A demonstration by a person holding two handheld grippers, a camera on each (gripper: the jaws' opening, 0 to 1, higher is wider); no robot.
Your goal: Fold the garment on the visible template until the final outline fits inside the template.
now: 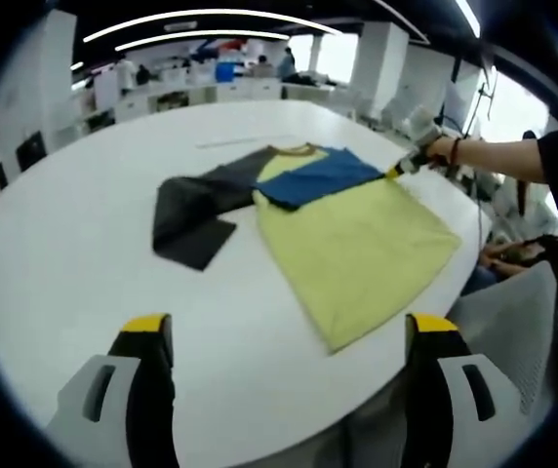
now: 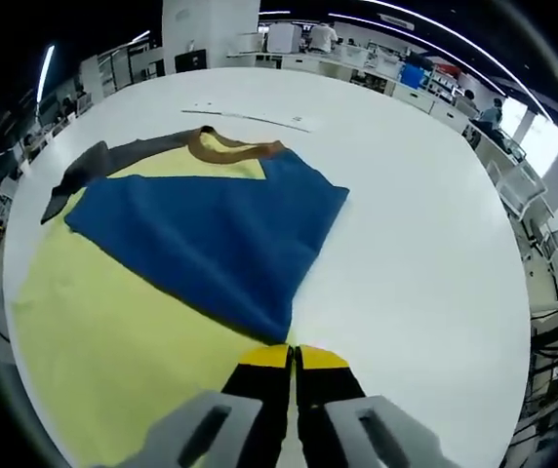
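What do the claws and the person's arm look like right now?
Left claw: two grey jaws with black inner faces and yellow tips. Right claw: same grey bodies, black fingers, yellow tips. In the left gripper view, the person's arm shows a black short sleeve and a dark wristband.

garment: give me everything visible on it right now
The garment is a soft knit T-shirt lying flat on the white table: pale yellow body, brown ribbed collar, one dark grey sleeve spread out to the side and creased. The blue sleeve is folded in across the chest. The right gripper, jaws closed, pinches the shirt's edge at the blue sleeve's tip. The left gripper hangs open, short of the hem, touching nothing.
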